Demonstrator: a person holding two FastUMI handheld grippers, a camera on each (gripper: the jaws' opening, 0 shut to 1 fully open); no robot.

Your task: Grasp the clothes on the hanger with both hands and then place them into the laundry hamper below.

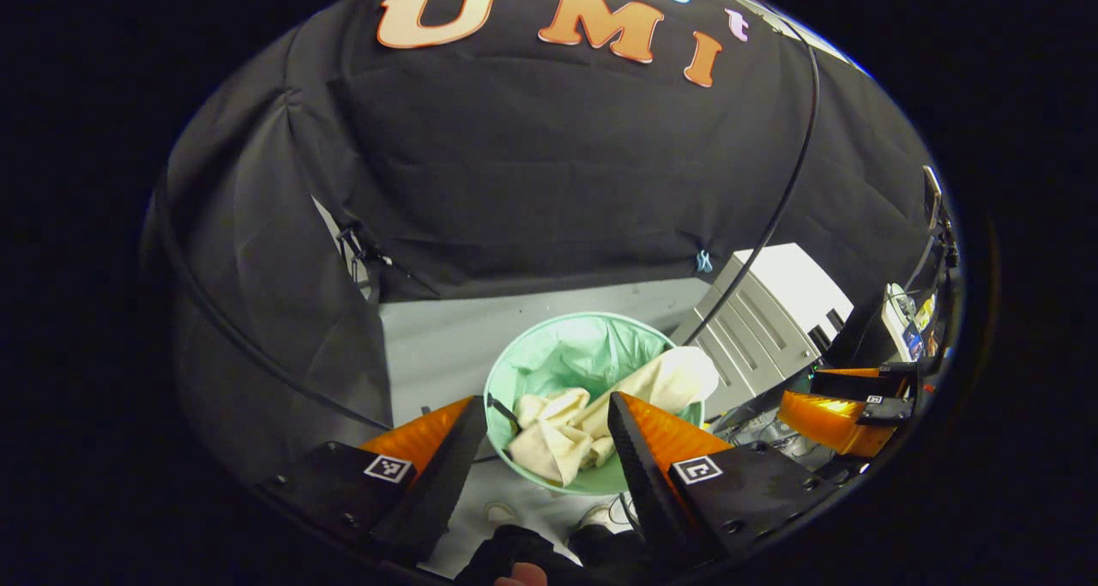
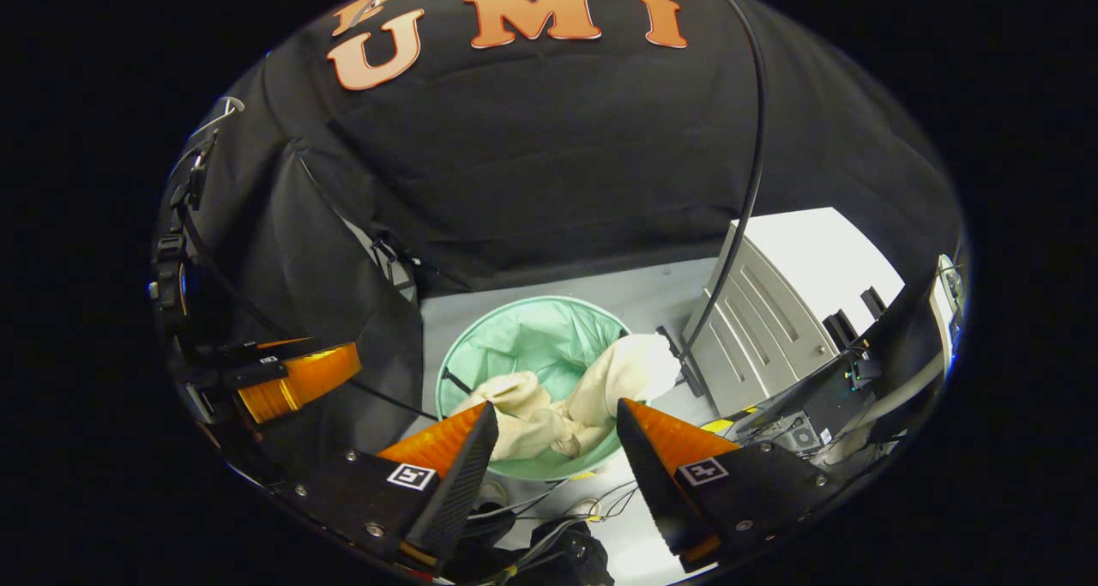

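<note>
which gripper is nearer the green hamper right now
Roughly level, no clear winner. The left gripper and right gripper both hover open above the round mint-green fabric laundry hamper, cream cloth already inside it.

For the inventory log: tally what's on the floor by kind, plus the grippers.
Laundry hamper: 1
Cream clothes lying in it, part draped over the rim: 1 bundle
Grey cabinet: 1
Grippers, left gripper and right gripper, both open: 2
Total: 5
</note>
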